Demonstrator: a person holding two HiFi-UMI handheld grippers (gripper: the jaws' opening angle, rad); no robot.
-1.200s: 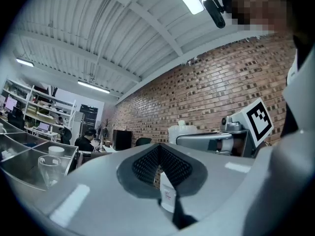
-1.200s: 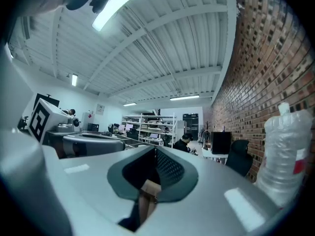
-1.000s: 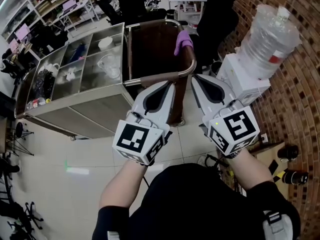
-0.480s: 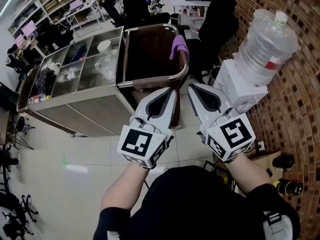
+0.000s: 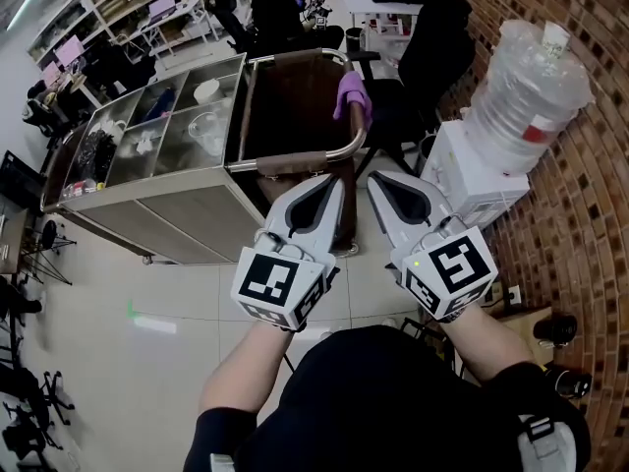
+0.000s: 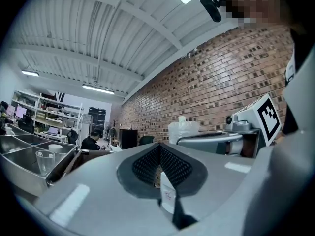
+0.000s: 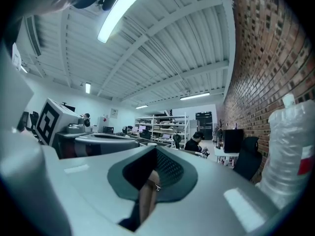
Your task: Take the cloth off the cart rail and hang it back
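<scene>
Change since a second back: in the head view both claws have drifted slightly down the frame, and the cart (image 5: 177, 214) has slid a little left beneath them. The cloth has kept its place on the rail.

Nearest: left claw (image 5: 332, 178) and right claw (image 5: 379, 177) sit side by side at centre frame, pointing up-frame. Each gripper view shows its pads pressed together with nothing between them, so both are closed and empty.

Next out: the near run of the rail (image 5: 275, 162) crosses just at the tips. The left claw's tip overlaps it in the picture; the right claw's tip sits off the rail's rounded right corner. I cannot tell contact from hovering.

Farther: the purple cloth (image 5: 352, 94), upper centre, is draped over the rail's right-hand run, which leads away from me up-frame. The cloth hangs across that run. It lies almost straight ahead of both tips, close to the midline between them, and neither claw is plainly nearer. The right claw is on the outer side of that run, the left on the cart's inner side.

Judgement: a cloth on the rail fits either stage, waiting to come off or already hung back. Position logged only.
</scene>
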